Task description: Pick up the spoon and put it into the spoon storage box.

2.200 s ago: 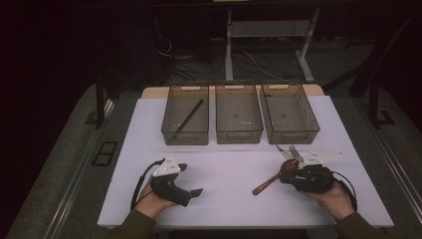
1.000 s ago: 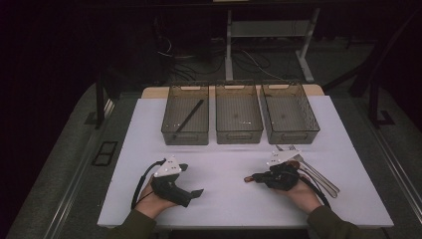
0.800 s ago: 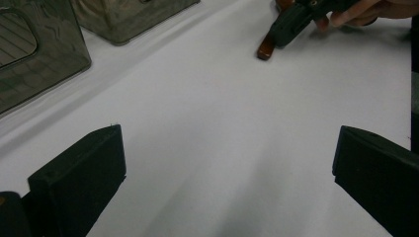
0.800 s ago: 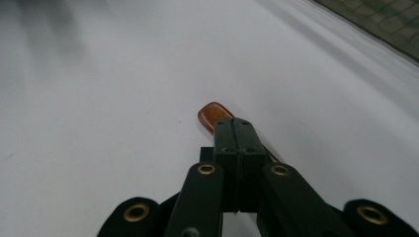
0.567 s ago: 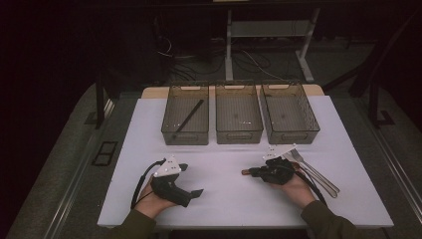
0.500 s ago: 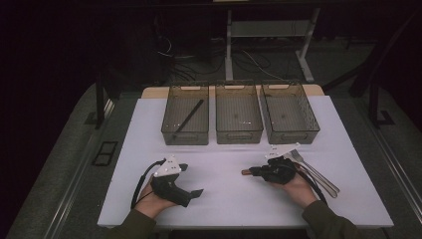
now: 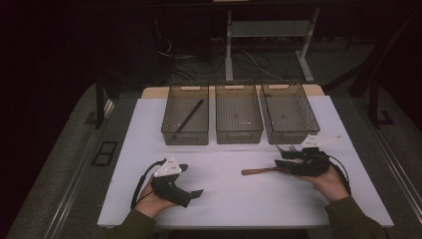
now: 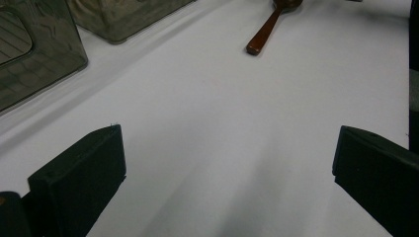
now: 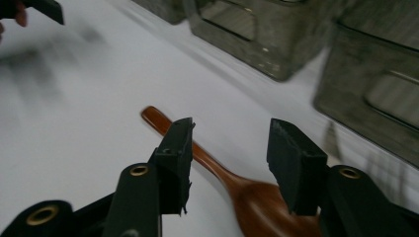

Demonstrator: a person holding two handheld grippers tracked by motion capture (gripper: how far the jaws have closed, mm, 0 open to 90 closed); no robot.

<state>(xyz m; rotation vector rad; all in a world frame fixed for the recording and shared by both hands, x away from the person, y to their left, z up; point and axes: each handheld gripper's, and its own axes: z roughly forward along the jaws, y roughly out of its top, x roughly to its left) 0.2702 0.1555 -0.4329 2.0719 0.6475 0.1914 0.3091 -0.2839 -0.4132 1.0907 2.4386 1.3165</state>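
Rightward again, right gripper (image 9: 230, 158) spreads its jaws over wooden spoon (image 9: 257, 200).

The middle bin (image 7: 238, 119) serves as the landmark; it stands on the table (image 7: 239, 199) toward the far edge. The left bin (image 7: 185, 120) stands just beside the middle bin on its left, and a stick-like item (image 7: 188, 118) lies diagonally inside it. The right bin (image 7: 290, 118) stands just beside the middle bin on its right. The wooden spoon (image 7: 259, 171) lies on the table nearer the person than the middle bin and slightly to its right. The right gripper (image 7: 285, 162) sits over the spoon's right end, nearer than the right bin. The left gripper (image 7: 190, 180) rests nearer than the left bin, well apart from the spoon.
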